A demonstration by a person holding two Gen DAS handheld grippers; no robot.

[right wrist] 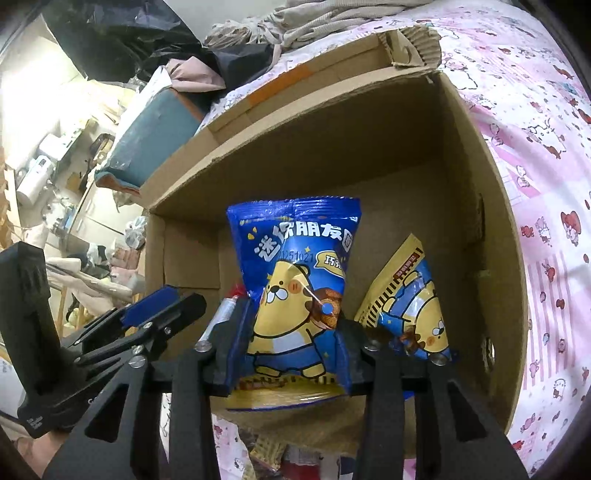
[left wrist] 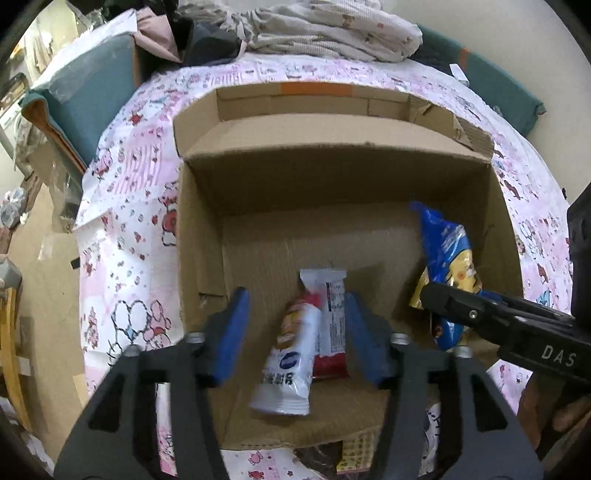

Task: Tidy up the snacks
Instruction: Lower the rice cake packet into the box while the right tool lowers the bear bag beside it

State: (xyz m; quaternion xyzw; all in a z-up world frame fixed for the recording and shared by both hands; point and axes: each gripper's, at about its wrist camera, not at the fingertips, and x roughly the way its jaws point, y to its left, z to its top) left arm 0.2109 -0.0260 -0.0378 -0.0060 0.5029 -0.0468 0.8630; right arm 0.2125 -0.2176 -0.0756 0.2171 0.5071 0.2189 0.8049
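The left tongs (left wrist: 295,332) are pointing steeply down into an open cardboard box (left wrist: 199,229), and their blue pads are standing apart. Two snack packets are lying on the box floor between the pads without touching either pad: a white packet (left wrist: 291,365) tilted toward the near wall, and a red-and-white bar (left wrist: 330,325) lying just beside it and partly under it.

The right tongs (right wrist: 291,350) are reaching into the right part of the same box. A blue bear-print bag (right wrist: 295,288) is standing upright between the pads, and both pads are lying against the lower sides of the bag. Whether the pads are pressing on the bag or only resting beside it cannot be told. A second bear-print bag (right wrist: 410,306), blue and yellow, is leaning against the right wall of the box, just beside the first one.

In the left wrist view, the blue bag is appearing at the right wall of the box, with the black arm of the right tongs crossing in front of it.

The box is sitting on a pink cartoon-print cloth (left wrist: 122,206). A pile of clothes (left wrist: 325,33) is lying behind the box. More wrappers (right wrist: 269,454) are lying on the cloth in front of the near wall of the box.
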